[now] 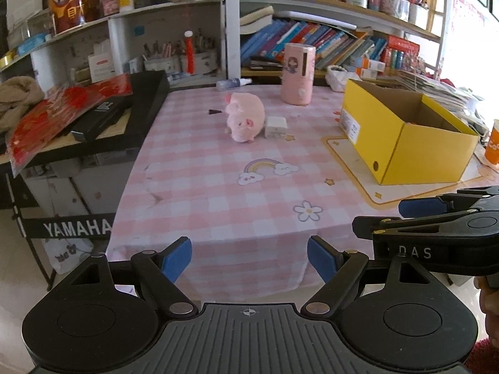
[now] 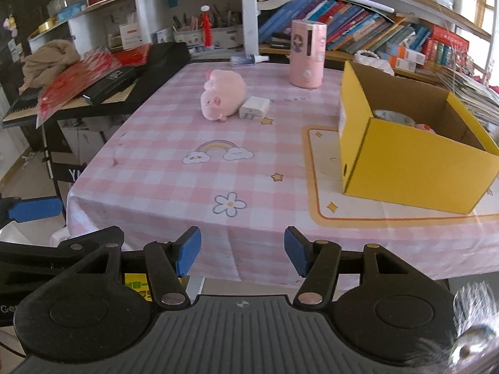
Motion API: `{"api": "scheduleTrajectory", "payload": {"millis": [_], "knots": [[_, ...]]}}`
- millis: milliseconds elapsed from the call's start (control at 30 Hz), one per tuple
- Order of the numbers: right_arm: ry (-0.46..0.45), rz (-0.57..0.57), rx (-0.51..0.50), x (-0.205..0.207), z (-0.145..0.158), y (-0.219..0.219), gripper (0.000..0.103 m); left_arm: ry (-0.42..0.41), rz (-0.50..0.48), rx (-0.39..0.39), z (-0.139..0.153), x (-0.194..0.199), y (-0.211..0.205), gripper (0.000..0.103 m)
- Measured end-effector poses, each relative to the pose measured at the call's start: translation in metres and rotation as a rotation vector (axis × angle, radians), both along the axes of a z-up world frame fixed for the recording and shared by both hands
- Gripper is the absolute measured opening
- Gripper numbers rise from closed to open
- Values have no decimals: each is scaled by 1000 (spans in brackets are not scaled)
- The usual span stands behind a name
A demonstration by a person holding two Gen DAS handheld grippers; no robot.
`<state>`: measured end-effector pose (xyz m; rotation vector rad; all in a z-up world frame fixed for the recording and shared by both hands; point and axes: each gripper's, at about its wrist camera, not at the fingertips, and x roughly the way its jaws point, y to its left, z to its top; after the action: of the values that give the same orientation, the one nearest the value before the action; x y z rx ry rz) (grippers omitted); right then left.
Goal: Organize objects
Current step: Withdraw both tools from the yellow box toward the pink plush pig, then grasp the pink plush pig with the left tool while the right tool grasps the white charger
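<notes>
A pink plush pig (image 1: 244, 117) (image 2: 222, 95) lies mid-table on the pink checked cloth, with a small white box (image 1: 276, 127) (image 2: 254, 108) touching its right side. Behind them stands a tall pink cylinder (image 1: 297, 73) (image 2: 307, 53). An open yellow cardboard box (image 1: 405, 131) (image 2: 405, 149) sits at the right; a tape roll (image 2: 394, 117) and something pink lie inside. My left gripper (image 1: 249, 260) hangs open and empty off the table's near edge. My right gripper (image 2: 242, 251) is also open and empty there, its blue fingers (image 1: 422, 207) showing at the left view's right side.
A black keyboard on a stand (image 1: 103, 115) (image 2: 103, 87), piled with red packets, borders the table's left edge. Bookshelves (image 1: 327, 40) (image 2: 358, 28) run behind the table. A small bottle (image 1: 234, 83) (image 2: 249, 59) lies at the far edge. An orange cup (image 1: 493, 146) stands far right.
</notes>
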<state>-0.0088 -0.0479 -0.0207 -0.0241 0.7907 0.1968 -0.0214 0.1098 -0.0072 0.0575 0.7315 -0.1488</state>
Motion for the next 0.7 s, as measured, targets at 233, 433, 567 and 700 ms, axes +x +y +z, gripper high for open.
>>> {"api": "scheduleTrajectory", "payload": {"millis": [233, 433, 567, 700], "knots": [[3, 17, 0, 14, -4, 6, 58, 9, 13, -3, -4, 16, 4, 83], [8, 17, 0, 40, -7, 6, 58, 15, 13, 7, -7, 42, 3, 83], [10, 19, -4, 63, -7, 5, 59, 18, 16, 5, -7, 67, 0, 83], [13, 17, -4, 90, -8, 0, 59, 21, 18, 8, -6, 93, -3, 83]]}}
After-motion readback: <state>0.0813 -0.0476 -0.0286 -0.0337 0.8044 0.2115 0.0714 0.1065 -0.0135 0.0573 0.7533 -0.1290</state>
